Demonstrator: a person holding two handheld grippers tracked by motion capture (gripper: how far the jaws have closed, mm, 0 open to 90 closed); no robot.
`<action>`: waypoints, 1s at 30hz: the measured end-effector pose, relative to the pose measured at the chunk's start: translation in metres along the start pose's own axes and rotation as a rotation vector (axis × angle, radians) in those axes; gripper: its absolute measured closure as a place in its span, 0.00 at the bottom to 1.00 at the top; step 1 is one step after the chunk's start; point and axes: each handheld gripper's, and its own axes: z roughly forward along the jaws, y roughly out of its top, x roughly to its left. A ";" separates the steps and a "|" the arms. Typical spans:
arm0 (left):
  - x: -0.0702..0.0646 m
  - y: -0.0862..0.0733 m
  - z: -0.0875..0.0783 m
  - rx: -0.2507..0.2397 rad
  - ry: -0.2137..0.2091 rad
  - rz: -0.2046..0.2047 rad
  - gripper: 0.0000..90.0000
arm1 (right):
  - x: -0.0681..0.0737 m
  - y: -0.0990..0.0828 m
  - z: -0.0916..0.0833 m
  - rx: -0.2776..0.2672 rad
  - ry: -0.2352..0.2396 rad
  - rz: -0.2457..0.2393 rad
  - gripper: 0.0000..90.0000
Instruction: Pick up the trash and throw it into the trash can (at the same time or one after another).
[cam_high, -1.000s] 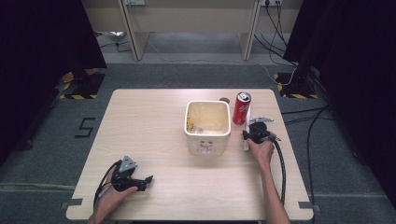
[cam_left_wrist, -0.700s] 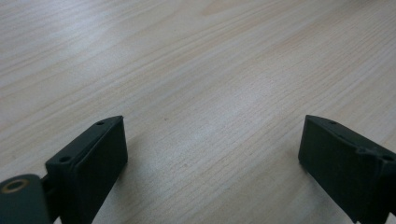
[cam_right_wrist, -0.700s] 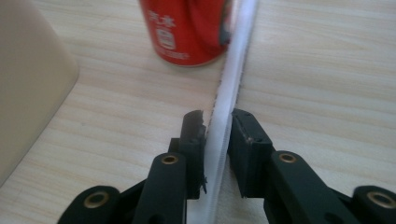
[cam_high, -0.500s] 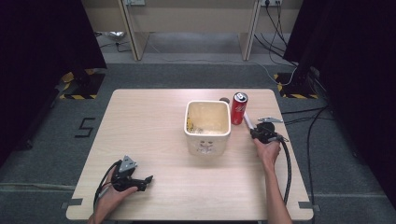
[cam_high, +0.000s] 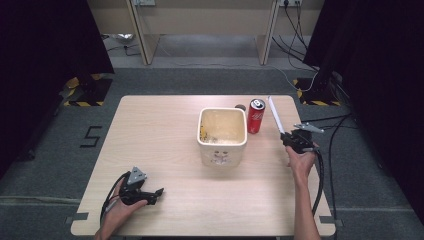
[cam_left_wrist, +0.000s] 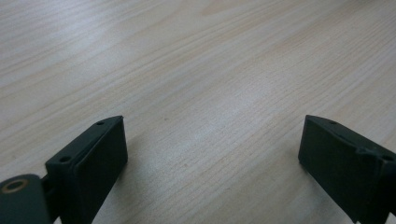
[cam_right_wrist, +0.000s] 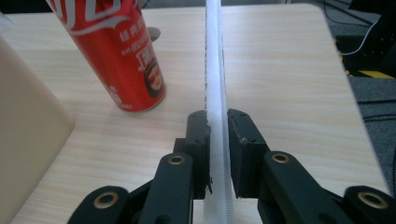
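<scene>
Up and out to the right we've gone: a second ago our right gripper (cam_high: 286, 136) sat low beside the bin, and now it's lifted, with the white strip (cam_high: 275, 115) raised clear off the wood. Its jaws have just been closing, and they're clamped flat on that strip, which runs straight out ahead between them in the right gripper view (cam_right_wrist: 217, 121).

Biggest first: we see a grey carpeted floor (cam_high: 55, 165) all round, dark curtains at both sides, wooden furniture legs at the back, and yellow-black taped feet on the floor. Cables trail across the floor on the right.

Then our table (cam_high: 155, 130), pale wood grain, wide and bare on its whole left half. That's the open room for moving; the near right corner is free too.

Next the cream bin (cam_high: 222, 142), square, standing about the middle. Just beside its far right corner stands the red can (cam_high: 256, 116), upright, close to the far edge. Our strip points past the can's right side, apart from it, tip out near the table's far right edge.

Our left gripper (cam_high: 150, 194) rests low near the front left edge, jaws spread wide (cam_left_wrist: 210, 154), with bare wood between them.
</scene>
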 end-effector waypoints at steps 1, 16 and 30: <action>0.000 0.000 0.000 0.001 0.001 0.000 0.08 | -0.003 0.002 -0.006 -0.020 0.002 0.009 0.88; 0.000 0.000 0.000 0.000 0.004 -0.002 0.08 | -0.002 0.014 -0.032 -0.080 0.023 -0.003 0.88; 0.000 0.000 0.000 -0.001 0.004 -0.003 0.08 | 0.009 0.032 -0.054 -0.137 0.056 -0.034 0.88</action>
